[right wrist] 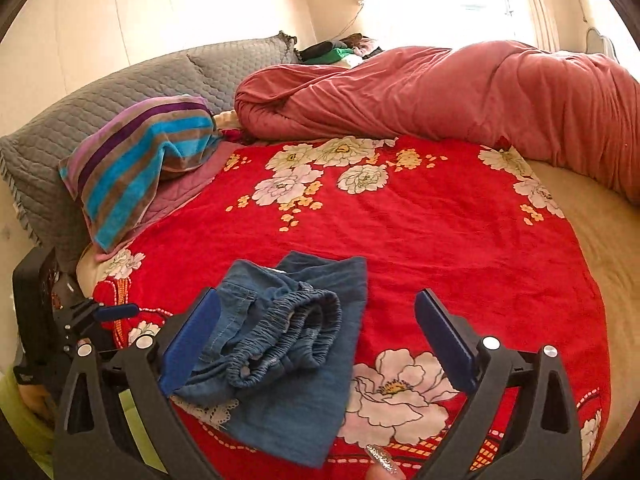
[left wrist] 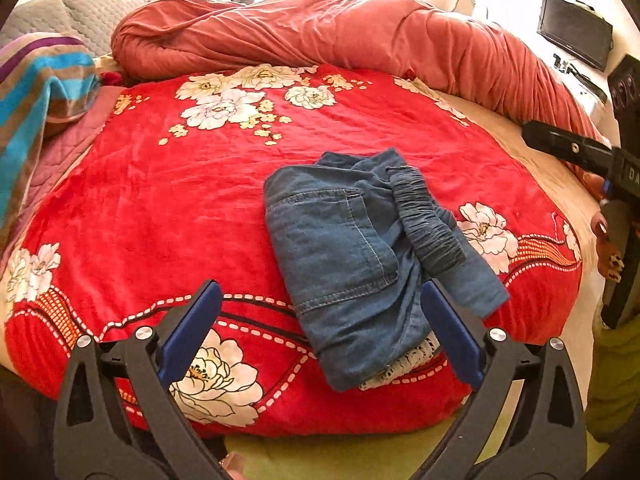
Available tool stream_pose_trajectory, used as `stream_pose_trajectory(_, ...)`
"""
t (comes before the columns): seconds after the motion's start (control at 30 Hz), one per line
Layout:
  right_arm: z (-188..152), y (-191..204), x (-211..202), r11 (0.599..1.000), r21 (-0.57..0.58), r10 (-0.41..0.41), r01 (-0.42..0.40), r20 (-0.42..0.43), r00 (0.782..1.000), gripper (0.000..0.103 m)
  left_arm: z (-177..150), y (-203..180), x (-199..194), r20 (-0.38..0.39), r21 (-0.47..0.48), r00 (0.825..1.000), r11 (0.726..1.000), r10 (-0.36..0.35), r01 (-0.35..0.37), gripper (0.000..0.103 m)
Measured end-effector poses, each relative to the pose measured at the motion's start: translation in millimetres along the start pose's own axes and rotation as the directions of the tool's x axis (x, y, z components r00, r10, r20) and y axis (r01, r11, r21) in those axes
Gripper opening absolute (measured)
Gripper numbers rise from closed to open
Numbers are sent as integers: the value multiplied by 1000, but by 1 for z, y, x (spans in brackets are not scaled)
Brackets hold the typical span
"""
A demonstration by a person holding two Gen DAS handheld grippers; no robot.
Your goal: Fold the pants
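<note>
Pants (left wrist: pixel 352 264), folded into a blue bundle with the waistband on top, lie on the red flowered blanket (left wrist: pixel 160 208) of the bed, just ahead of both grippers. Left gripper (left wrist: pixel 320 336) hangs wide open and holds nothing. Right gripper (right wrist: pixel 316 344) likewise gapes empty, pants behind its left finger.

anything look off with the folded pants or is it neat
Not quite neat. The pants lie folded on the red blanket, but the elastic waistband bunches loosely on top and white lace trim sticks out underneath at the near edge.
</note>
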State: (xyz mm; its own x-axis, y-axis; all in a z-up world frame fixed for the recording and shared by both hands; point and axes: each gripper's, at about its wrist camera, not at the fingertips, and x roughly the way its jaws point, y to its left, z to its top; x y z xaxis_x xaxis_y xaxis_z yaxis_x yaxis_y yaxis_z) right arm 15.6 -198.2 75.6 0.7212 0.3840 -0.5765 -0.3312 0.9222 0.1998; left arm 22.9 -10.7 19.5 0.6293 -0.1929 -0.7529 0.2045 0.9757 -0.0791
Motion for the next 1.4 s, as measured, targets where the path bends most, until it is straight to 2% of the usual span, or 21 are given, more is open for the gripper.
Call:
stream_pose_trajectory(0.4, -11, -13, 9, 1000, 12, -22, 22, -29, 999, 98, 3, 10, 13, -23, -33, 1000, 999, 18, -19, 93)
stream_pose_trajectory(0.83, -29, -20, 41, 999, 36, -29, 34, -125, 992, 98, 4, 19, 36, -65, -71, 998, 997, 10, -15, 93)
stream_pose_trajectory(1.0, -35, -24, 54, 997, 56, -40, 50, -167, 985, 98, 4, 25, 47, -88, -97, 996, 995, -6, -2, 93)
stream_pose_trajectory(1.3, -38, -32, 78, 995, 95, -18, 41, -229, 973, 97, 6, 31, 65, -114, -154, 990, 986, -84, 66, 93)
stream_pose_trajectory(1.33, -39, -31, 82, 995, 97, -5, 29, -240, 971, 97, 8, 31, 67, -114, -155, 989, 985, -90, 72, 93)
stream_pose_trajectory(1.4, -41, -30, 88, 995, 100, 6, 21, -261, 965, 82, 9, 30, 71, -118, -154, 988, 985, -101, 82, 93)
